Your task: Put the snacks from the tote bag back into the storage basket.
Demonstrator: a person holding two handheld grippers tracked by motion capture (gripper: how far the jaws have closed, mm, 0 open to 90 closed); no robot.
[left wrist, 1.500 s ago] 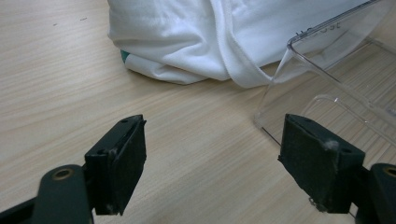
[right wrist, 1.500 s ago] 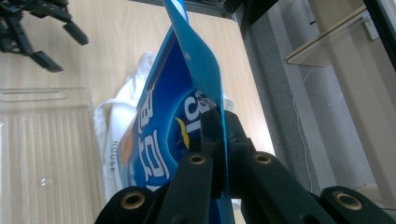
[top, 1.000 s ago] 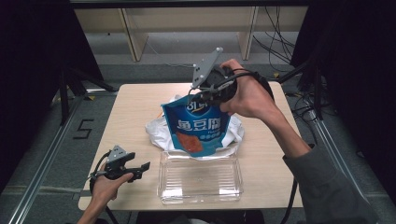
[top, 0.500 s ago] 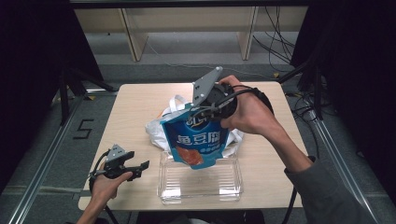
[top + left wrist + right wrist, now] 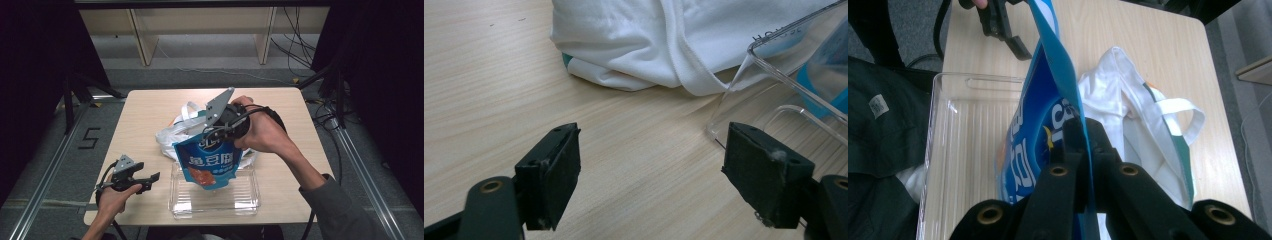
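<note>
Blue snack pouch (image 5: 210, 165), pinched at its top by the right gripper's (image 5: 216, 133) fingers, has sunk toward the clear tray (image 5: 215, 207); the left gripper's (image 5: 150, 179) fingers stand open.

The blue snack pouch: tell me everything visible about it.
The blue snack pouch is a glossy, flat plastic bag with large white characters and an orange-red picture near its bottom. It hangs tilted, its top edge pinched between the closed jaws of the right gripper. Its lower end dips into the clear plastic tray at the table's near edge. The white cloth tote bag lies just behind it. Whether its bottom touches the tray floor cannot be told.
</note>
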